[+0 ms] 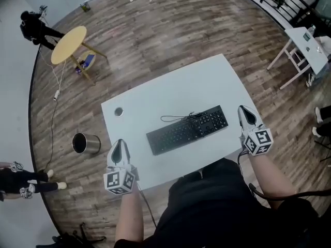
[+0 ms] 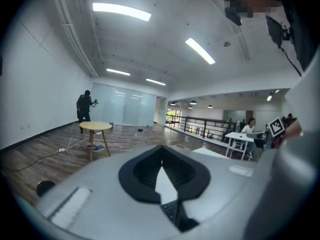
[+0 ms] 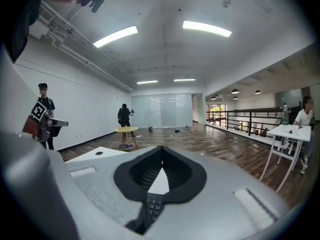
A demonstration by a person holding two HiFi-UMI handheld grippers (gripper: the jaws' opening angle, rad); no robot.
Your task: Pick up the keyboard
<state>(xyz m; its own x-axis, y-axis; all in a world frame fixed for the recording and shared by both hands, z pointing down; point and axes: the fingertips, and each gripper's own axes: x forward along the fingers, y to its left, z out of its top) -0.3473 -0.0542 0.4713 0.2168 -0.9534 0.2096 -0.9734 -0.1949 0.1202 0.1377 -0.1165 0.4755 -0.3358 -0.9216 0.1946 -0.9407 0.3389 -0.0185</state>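
A black keyboard (image 1: 187, 129) with a thin black cable lies flat in the middle of the white table (image 1: 155, 99), slanted up to the right. My left gripper (image 1: 120, 150) hovers at the table's near left edge, shut and empty, well left of the keyboard. At the table's right edge my right gripper (image 1: 246, 115) is shut too, just right of the keyboard's end, holding nothing. A few keys of the keyboard (image 2: 170, 210) show below the closed jaws in the left gripper view, and in the right gripper view the keyboard (image 3: 152, 206) peeks through likewise.
A small round dark disc (image 1: 118, 111) lies on the table's left part. A metal bin (image 1: 85, 143) stands on the wood floor left of the table, a round yellow table (image 1: 69, 44) farther back. A second white table (image 1: 305, 45) is at the far right. People stand around.
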